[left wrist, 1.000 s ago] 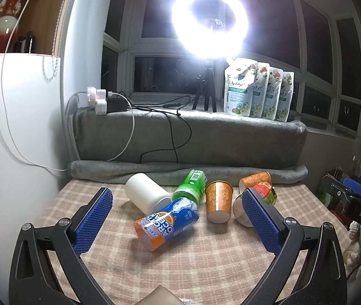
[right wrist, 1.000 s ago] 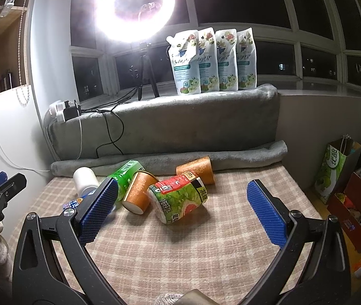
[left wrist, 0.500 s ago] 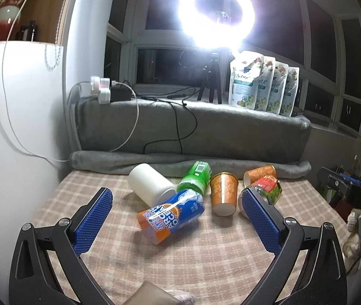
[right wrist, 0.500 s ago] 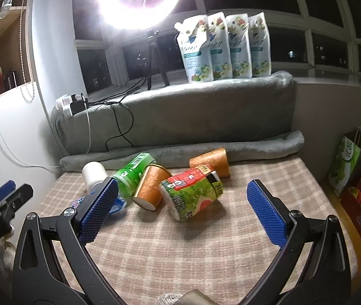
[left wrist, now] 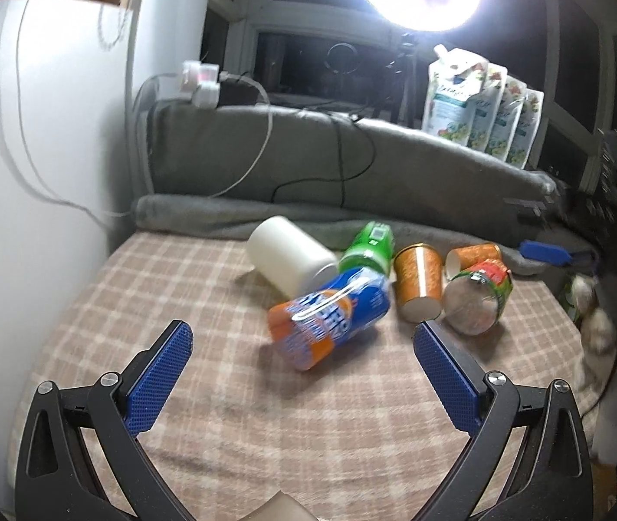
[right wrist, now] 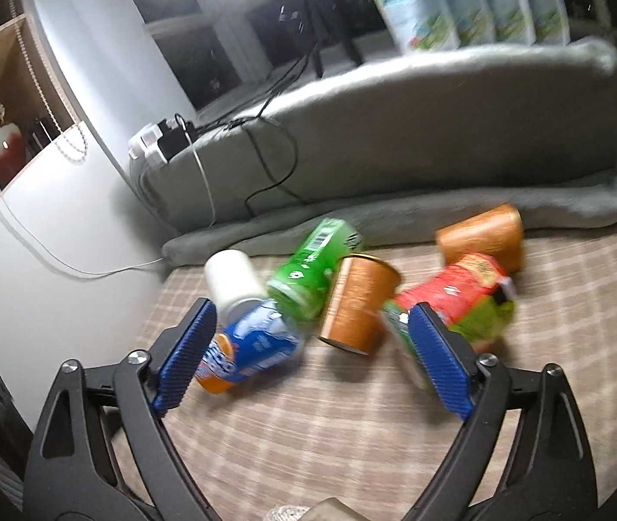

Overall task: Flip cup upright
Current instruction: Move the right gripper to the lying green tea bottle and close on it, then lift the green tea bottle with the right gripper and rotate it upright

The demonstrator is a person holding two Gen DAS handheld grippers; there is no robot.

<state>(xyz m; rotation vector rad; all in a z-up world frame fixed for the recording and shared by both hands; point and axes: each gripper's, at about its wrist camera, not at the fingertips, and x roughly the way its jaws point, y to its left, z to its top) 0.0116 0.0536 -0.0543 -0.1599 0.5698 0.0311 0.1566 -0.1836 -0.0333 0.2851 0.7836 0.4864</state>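
The orange cup [right wrist: 358, 304] lies on its side mid-frame on the checked cloth [right wrist: 352, 434], its long axis running up the frame, rim [right wrist: 371, 260] toward the grey cushion [right wrist: 438, 130]. The right gripper [right wrist: 308, 354] has moved closer since half a second ago, jaws wide, empty. The left gripper [left wrist: 304, 367] is likewise spread, holding nothing. The labels are too blurred to read.

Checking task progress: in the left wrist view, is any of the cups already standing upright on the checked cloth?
No: the white cup and blue-and-orange cup both lie on their sides, like the rest.
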